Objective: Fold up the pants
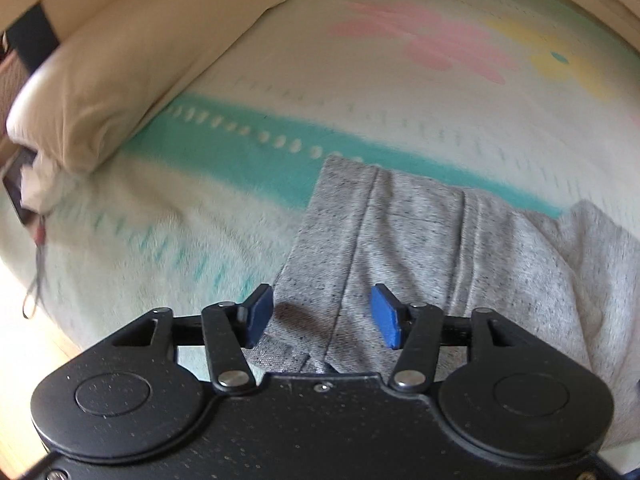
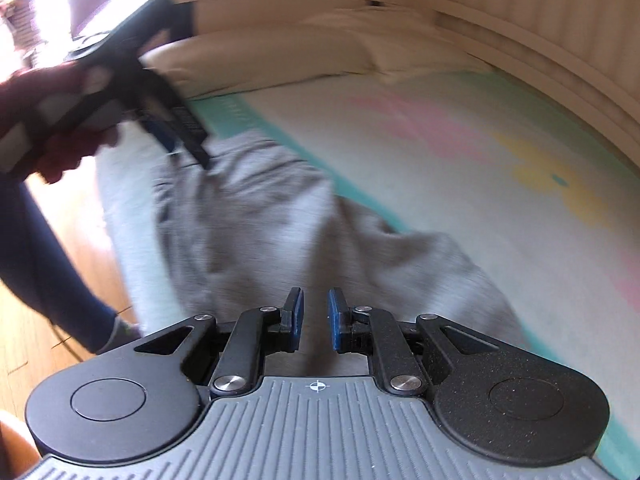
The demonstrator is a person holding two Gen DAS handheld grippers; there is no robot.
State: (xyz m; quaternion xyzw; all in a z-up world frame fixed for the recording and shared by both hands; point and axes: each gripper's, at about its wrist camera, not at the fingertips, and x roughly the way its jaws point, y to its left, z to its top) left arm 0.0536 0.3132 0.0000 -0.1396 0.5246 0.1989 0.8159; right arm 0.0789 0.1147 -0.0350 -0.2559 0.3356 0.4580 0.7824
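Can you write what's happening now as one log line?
step: fold pants | left gripper: open over gray pants | right gripper: slightly open, empty | pants: on bedspread

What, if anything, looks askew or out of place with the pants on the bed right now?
The grey pants lie rumpled rather than flat on the bedspread, bunched in loose folds. Neither the left gripper nor the right gripper holds them. Nothing looks spilled or damaged.
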